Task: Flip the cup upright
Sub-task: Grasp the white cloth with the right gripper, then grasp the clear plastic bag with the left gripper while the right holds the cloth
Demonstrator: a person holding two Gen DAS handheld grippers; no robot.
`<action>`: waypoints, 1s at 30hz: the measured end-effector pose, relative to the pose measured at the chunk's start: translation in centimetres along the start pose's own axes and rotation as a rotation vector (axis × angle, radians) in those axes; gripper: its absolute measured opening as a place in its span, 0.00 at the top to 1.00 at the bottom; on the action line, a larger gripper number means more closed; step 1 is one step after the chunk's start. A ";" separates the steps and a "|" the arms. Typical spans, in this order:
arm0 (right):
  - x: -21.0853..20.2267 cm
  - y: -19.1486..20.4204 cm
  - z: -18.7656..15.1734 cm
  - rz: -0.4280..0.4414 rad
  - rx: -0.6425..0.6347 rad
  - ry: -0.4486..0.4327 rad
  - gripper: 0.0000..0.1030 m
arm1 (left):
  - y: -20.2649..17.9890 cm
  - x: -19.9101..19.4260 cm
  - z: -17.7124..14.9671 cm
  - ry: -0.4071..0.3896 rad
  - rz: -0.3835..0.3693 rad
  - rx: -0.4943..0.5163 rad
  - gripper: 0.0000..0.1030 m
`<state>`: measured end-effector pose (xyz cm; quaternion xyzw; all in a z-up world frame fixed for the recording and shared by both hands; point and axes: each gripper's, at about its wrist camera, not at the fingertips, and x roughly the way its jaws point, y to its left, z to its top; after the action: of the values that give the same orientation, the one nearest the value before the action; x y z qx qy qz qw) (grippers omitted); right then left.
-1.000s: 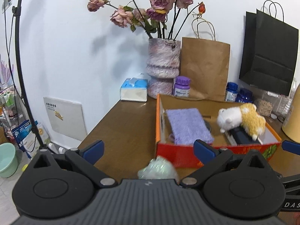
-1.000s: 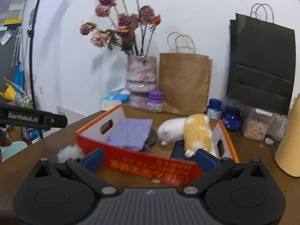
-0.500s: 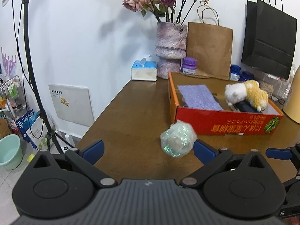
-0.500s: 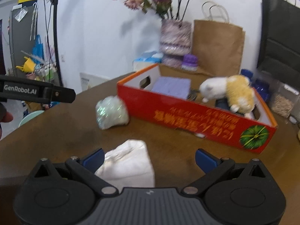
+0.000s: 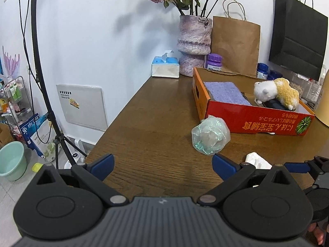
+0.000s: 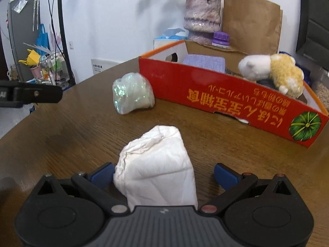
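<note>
I have both tongs low over the brown table [image 5: 156,111], each pointing along the tabletop toward the back wall. My left gripper [image 5: 162,163] is spread wide with nothing between its blue fingertips [image 5: 102,163]; only bare wood shows in the gap. My right gripper [image 6: 163,174] is also spread wide, released, and a crumpled white paper wad [image 6: 156,168] sits between its fingers, close against the left pad, though I cannot tell whether it touches. The right pad stands apart from it.

The cup [image 5: 210,135], a crinkled iridescent greenish thing, lies tipped on its side on the table, ahead and slightly right of the left gripper, just beside the near corner of the red cardboard box [image 5: 259,121]. From the left view its open mouth faces roughly toward the camera.

The right view shows the cup [image 6: 132,95] from the other flank, resting beside the box's red wall [image 6: 222,94], beyond the white wad. It also catches the left gripper as a dark bar at the left edge. The left view alone shows the right gripper at the right edge, and a fingertip of the person's hand [image 5: 317,233] in the bottom right corner. Inside the box sit a purple cloth [image 5: 226,91] and a white-and-yellow plush toy [image 5: 275,92].
</note>
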<state>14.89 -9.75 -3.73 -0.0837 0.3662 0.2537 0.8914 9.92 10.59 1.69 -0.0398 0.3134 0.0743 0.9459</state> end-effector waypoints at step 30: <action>-1.3 -0.7 -0.7 -0.011 0.032 -0.144 0.62 | -1.9 1.6 0.7 0.015 -0.022 0.019 0.00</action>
<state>14.03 -11.13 -3.36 -0.0532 0.3044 0.2484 0.9180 11.91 9.02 1.29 -0.0348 0.3207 0.0608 0.9446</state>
